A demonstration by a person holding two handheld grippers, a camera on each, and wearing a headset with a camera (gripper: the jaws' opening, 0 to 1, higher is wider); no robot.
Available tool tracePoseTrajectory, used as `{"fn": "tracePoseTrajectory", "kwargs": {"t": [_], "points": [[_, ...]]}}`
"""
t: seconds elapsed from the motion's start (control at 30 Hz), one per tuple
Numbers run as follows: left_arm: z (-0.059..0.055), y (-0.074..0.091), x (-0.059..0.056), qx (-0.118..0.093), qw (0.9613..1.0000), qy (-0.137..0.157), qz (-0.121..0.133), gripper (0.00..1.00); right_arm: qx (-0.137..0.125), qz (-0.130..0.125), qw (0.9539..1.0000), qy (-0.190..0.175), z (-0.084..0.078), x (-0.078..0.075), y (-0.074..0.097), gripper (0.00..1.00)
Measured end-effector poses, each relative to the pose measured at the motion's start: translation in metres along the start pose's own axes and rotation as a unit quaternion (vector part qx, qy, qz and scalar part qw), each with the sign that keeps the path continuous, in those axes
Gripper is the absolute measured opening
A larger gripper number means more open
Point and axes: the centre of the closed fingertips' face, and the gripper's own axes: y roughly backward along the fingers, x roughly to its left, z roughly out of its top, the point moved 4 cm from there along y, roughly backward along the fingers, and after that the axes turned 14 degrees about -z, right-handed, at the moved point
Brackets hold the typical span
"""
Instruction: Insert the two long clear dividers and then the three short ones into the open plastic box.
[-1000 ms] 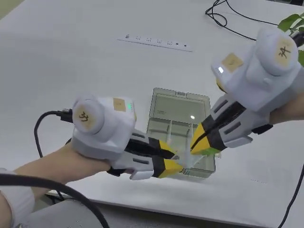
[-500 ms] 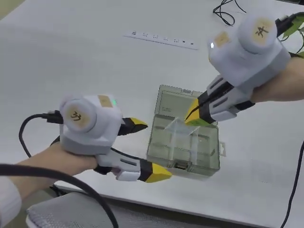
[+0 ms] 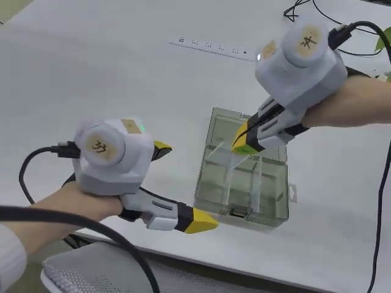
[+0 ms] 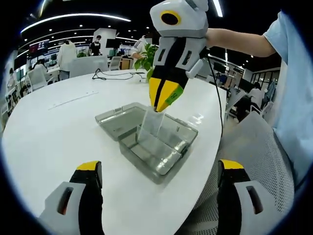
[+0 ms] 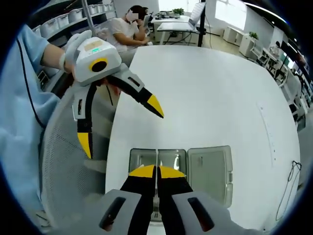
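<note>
Now the right gripper [image 3: 239, 146] is clenched on a clear divider [image 3: 225, 159], its lower edge dipping into the open box [image 3: 282, 194]; the left gripper [image 3: 186, 184] has backed off, jaws wide, so seating looks one-handed, with free room all round and the table edge [image 3: 256, 270] close
</note>
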Motion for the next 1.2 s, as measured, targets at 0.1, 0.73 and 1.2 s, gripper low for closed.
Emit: {"fn": "tracePoseTrajectory", "kwargs": {"t": [0.1, 0.73, 1.2], "points": [[-0.002, 0.0, 0.0, -0.001, 1.0, 0.002, 0.0, 1.0, 0.007, 0.003, 1.0, 0.002, -0.002, 0.001, -0.003, 0.02], [-0.007, 0.002, 0.0, 0.002, 0.9999, 0.012, -0.002, 0.96, 0.02, 0.013, 0.9996, 0.016, -0.007, 0.003, -0.017, 0.02], [-0.008, 0.002, 0.0, 0.002, 0.9999, 0.013, -0.007, 0.95, 0.027, 0.009, 0.9992, 0.03, -0.003, 0.011, -0.028, 0.02]]}}
